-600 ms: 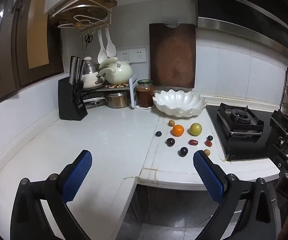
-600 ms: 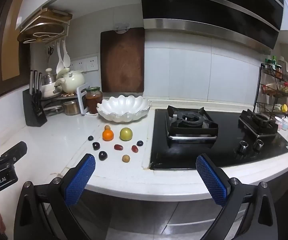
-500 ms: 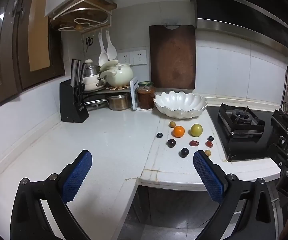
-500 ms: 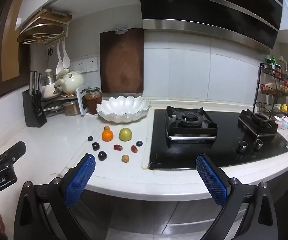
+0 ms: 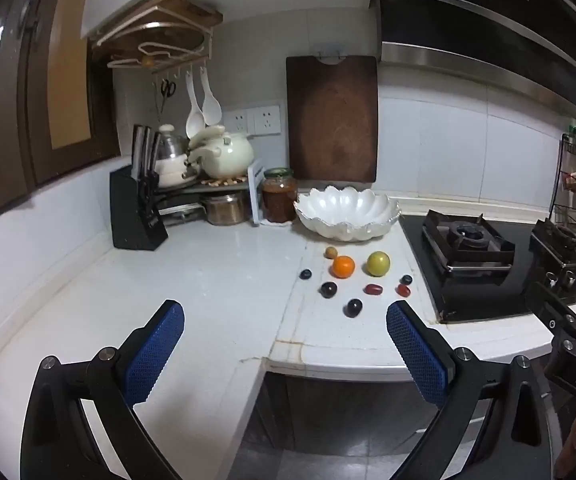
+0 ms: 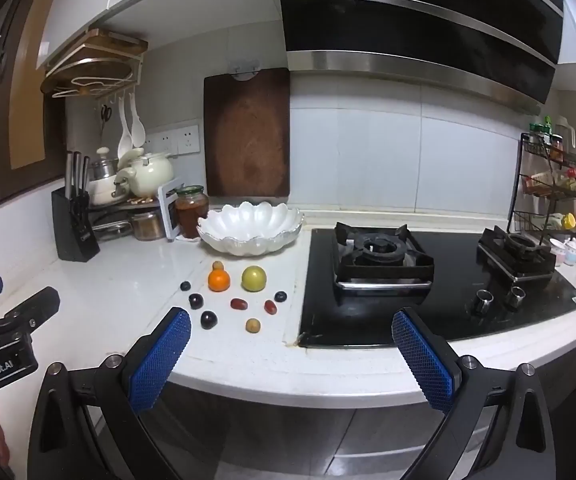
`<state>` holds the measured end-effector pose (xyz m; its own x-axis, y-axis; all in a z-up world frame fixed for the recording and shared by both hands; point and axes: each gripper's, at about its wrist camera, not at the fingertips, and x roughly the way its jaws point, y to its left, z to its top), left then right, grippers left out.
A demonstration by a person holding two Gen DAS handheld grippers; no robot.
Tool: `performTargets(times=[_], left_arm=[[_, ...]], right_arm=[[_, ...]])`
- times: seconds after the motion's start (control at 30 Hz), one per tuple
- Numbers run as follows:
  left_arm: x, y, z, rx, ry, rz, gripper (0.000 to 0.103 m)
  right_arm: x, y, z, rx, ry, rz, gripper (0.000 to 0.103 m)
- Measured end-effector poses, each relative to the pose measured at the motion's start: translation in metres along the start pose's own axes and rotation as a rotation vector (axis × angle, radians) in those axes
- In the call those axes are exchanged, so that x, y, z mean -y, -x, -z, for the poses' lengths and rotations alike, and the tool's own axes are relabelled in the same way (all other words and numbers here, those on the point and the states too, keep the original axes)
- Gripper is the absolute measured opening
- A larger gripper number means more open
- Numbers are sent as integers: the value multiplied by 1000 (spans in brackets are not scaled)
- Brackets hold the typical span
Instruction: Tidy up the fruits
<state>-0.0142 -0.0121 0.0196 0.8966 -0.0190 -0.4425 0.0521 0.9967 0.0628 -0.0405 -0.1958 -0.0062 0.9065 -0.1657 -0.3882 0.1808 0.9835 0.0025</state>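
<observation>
Several fruits lie loose on the white counter: an orange (image 5: 343, 266) (image 6: 218, 280), a green apple (image 5: 378, 263) (image 6: 253, 278), dark plums (image 5: 328, 289) (image 6: 209, 319), red dates (image 5: 373, 289) (image 6: 238, 303) and small brown fruits (image 6: 252, 325). A white scalloped bowl (image 5: 347, 219) (image 6: 250, 228) stands empty behind them. My left gripper (image 5: 286, 354) is open and empty, in front of the counter edge. My right gripper (image 6: 291, 360) is open and empty, also short of the counter. Each gripper shows at the edge of the other's view.
A black gas stove (image 6: 427, 276) lies right of the fruits. A jar (image 5: 279, 195), a knife block (image 5: 135, 208), pots on a rack (image 5: 216, 160) and a hanging cutting board (image 5: 331, 120) stand at the back. A spice rack (image 6: 555, 184) is far right.
Both grippers have shifted slightly; the left view has tilted down a little. Both stay open. The fruits and the bowl have not moved.
</observation>
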Motion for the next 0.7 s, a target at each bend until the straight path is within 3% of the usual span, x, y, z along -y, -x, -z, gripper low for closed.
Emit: performTargets(times=[0.7], left_arm=[[4, 2, -3, 15, 5, 32, 103]], right_arm=[[0, 8, -3, 28, -2, -7, 102]])
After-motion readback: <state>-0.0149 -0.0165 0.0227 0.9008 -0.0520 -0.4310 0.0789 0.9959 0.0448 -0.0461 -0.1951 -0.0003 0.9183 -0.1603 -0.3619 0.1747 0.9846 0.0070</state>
